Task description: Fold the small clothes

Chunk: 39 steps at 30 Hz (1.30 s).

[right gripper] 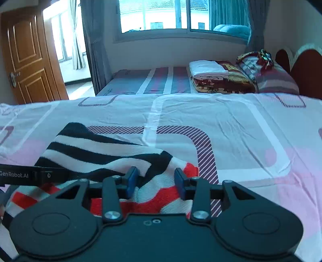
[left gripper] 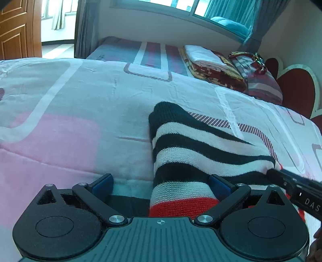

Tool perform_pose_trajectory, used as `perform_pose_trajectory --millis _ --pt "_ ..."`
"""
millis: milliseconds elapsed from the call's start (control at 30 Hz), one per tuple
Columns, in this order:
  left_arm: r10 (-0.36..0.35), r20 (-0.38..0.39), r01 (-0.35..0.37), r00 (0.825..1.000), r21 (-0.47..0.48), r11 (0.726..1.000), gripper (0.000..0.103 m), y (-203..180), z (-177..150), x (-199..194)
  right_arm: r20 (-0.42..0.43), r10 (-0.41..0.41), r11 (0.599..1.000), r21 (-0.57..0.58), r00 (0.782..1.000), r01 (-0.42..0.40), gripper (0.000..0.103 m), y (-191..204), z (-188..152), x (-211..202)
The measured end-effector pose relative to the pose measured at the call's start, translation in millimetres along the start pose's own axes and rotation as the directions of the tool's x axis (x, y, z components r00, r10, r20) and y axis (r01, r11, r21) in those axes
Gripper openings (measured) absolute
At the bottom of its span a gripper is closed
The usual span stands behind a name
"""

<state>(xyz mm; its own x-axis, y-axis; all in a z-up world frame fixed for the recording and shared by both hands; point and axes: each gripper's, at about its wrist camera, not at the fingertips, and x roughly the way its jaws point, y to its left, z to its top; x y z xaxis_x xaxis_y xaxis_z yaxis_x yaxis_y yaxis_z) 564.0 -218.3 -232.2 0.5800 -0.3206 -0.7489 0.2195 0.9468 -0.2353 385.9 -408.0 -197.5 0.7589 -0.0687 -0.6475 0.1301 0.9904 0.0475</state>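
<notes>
Left gripper [left gripper: 161, 186]: fingers spread wide, blue pads [left gripper: 102, 184] well apart. The striped knit garment [left gripper: 193, 149] lies on the bed quilt [left gripper: 70, 104] at the near edge of the bed, and its red-banded end passes between the two pads; the right-hand pad touches the knit, the left-hand pad stands clear of it over bare quilt. Nothing is pinched.

Garment: black and white bands with red bands at the near end, lying crumpled rather than flat, one black-tipped part reaching toward the middle of the bed. In the right wrist view the garment [right gripper: 104, 153] sits at the near left part of the quilt [right gripper: 231, 125].

Right gripper [right gripper: 156, 182]: fingers parted, a clear gap between the blue pads [right gripper: 131, 179]. Both pads sit low over the garment's red and white folds; whether they press into the knit cannot be told. No cloth is clamped between them.

Far side of the bed: a folded stack of bedding [right gripper: 217, 75] and a striped pillow [right gripper: 275, 79] lie at the far right corner by the red headboard [right gripper: 308, 66]. A window [right gripper: 181, 16] stands beyond the far edge; a wooden door [right gripper: 26, 58] stands at far left.
</notes>
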Motion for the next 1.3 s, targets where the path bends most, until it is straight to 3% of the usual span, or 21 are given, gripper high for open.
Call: perform_pose_trajectory --millis 233,367,500,667,833,1033,1300 --pt "0.001 0.03 -0.001 1.0 -0.003 1.0 0.1 -5.8 7.3 -11.5 0.017 0.005 0.999 0.042 1.0 -0.006 0.04 4.9 4.5 -16.9" --pt "0.016 0.02 -0.016 1.0 0.013 1.0 0.1 -9.7 8.1 -4.9 0.042 0.01 1.0 0.003 0.999 -0.01 0.04 15.7 12.7 -20.2" --pt "0.032 -0.004 -0.032 0.999 -0.01 0.999 0.1 -7.1 7.3 1.6 0.068 -0.017 0.999 -0.031 0.998 0.019 0.049 22.1 17.9 -17.0" --pt "0.038 -0.011 -0.038 0.999 -0.007 0.999 0.1 -8.1 5.4 4.5 -0.009 -0.04 0.999 0.004 0.999 0.04 0.048 12.1 7.8 6.1" --pt "0.047 0.003 -0.048 0.999 0.018 0.999 0.101 -9.5 3.4 -3.2 -0.004 -0.034 0.999 0.009 0.999 0.034 0.05 11.2 7.7 5.2" --pt "0.021 0.028 -0.023 0.999 0.051 0.998 0.101 -7.9 -12.9 -30.7 0.054 -0.017 1.0 0.006 0.998 0.017 0.048 13.9 1.3 -28.4" --pt "-0.004 0.042 0.0 0.999 0.107 0.994 0.101 -12.5 -32.5 -62.5 0.062 0.011 1.0 -0.018 0.998 -0.01 0.047 23.5 -22.7 -75.8"
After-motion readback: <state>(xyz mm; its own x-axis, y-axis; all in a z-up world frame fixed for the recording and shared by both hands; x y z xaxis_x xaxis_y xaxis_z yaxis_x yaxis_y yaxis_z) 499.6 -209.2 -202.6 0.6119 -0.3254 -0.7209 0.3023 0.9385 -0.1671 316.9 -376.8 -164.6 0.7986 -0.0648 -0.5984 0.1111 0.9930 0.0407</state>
